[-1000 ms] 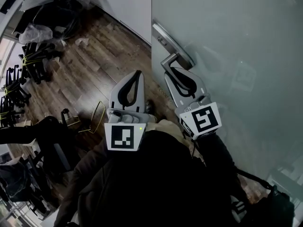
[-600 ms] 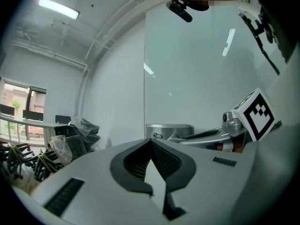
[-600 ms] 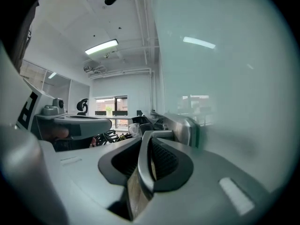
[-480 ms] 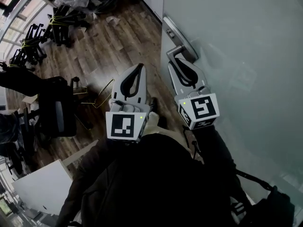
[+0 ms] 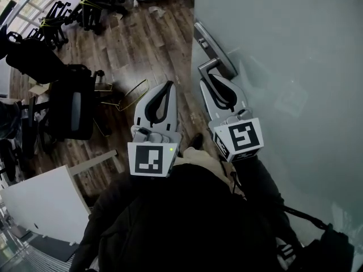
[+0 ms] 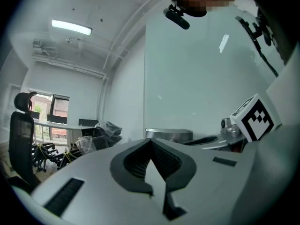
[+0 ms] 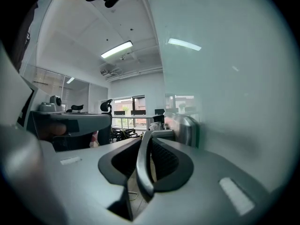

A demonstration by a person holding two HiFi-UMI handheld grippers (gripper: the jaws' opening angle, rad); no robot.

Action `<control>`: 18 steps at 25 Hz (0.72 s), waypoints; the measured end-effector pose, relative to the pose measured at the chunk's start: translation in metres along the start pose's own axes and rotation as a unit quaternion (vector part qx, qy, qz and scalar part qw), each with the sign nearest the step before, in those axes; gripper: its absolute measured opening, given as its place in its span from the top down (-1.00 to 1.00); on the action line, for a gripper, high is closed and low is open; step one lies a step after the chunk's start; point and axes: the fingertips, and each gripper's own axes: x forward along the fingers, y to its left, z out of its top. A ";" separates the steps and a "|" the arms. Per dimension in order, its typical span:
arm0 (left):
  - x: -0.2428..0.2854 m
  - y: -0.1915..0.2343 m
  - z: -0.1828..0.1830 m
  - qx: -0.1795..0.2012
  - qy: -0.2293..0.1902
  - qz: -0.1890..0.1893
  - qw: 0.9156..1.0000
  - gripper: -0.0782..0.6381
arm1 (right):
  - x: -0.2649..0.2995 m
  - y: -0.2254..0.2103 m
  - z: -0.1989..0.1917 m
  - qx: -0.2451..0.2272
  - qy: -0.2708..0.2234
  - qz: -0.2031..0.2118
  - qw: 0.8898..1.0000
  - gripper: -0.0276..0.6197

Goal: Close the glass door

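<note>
Firmly, the right gripper (image 5: 212, 79) clamped the door handle (image 5: 207, 67) of the glass door (image 5: 295, 67); the left gripper (image 5: 166, 86), jaws together and empty, hung just beside.

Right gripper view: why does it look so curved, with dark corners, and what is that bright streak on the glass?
Right gripper view: a wide-angle lens bows lines and darkens corners; the streak on the glass door is probably the ceiling light reflected; the handle in the right tool looks soft. Left gripper view: same bowing. Head view: dimmer, with sheen on the wood floor.
</note>
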 end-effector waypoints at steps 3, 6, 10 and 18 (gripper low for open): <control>-0.036 0.018 -0.010 -0.004 -0.002 0.014 1.000 0.79 | 0.000 0.042 -0.005 -0.009 0.001 0.017 1.000 0.71; -0.058 0.027 -0.012 -0.006 -0.003 0.029 1.000 0.79 | -0.001 0.067 -0.010 -0.018 0.006 0.037 0.999 0.71; -0.091 0.032 -0.010 -0.003 -0.007 0.041 0.999 0.79 | -0.002 0.100 -0.014 -0.028 0.010 0.066 0.997 0.71; -0.170 0.051 -0.006 -0.005 -0.018 0.091 0.996 0.79 | -0.015 0.187 -0.022 -0.044 0.022 0.134 0.990 0.70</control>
